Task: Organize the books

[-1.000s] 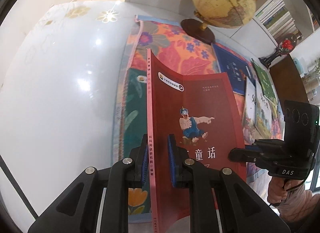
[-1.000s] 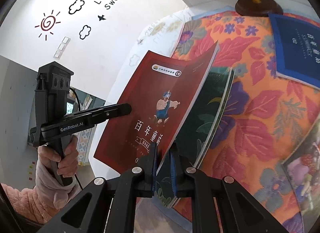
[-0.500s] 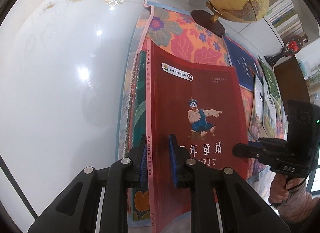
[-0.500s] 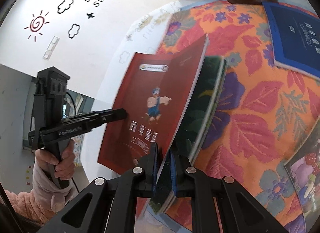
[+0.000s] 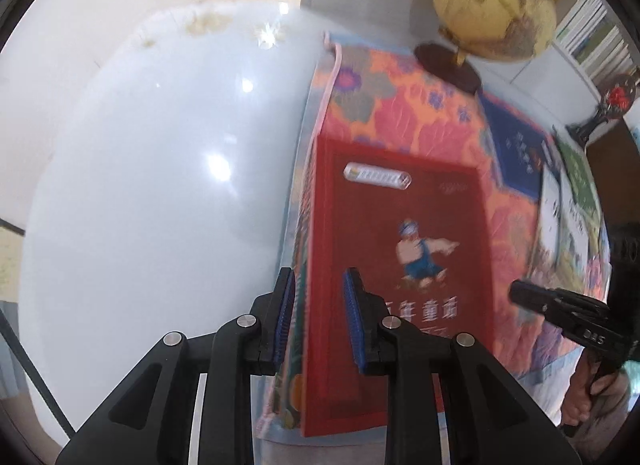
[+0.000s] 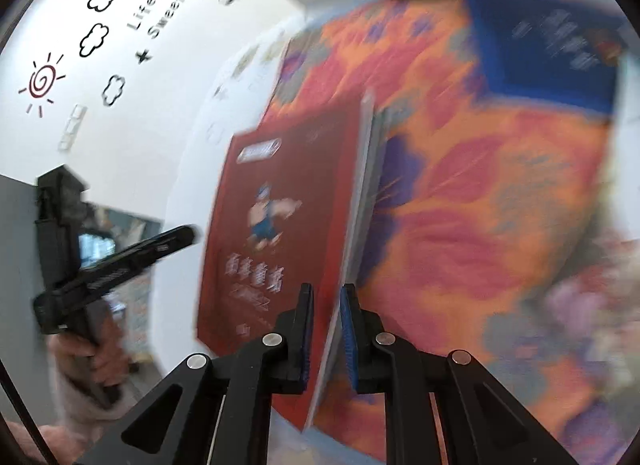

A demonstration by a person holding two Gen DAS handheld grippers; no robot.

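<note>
The left gripper is pointing steeply down over the near edge of the red book, and its jaws are opening: the blue pads are standing clear on either side of the book's spine edge, with a visible gap between each pad and the cover, so the book is sitting between them without being pinched. The red book is lying cover-up, its cartoon figure and white title facing the camera, directly ahead of the left fingers and stretching away from them; a green-edged book is showing just beneath it on the left fingers' outer side. Both are resting on a flowered orange cloth that is covering the right part of a glossy white table. Beyond the fingertips, a globe is standing on the far end of the cloth, and a dark blue book is lying ahead and to the right. The right gripper is straddling the opposite, open edge of the red book; its jaws are opening too, and the thin page edge is running between the pads without clear pressing, though blur is making contact hard to judge. Each gripper is showing in the other's view, held by a hand in a pink sleeve.
</note>
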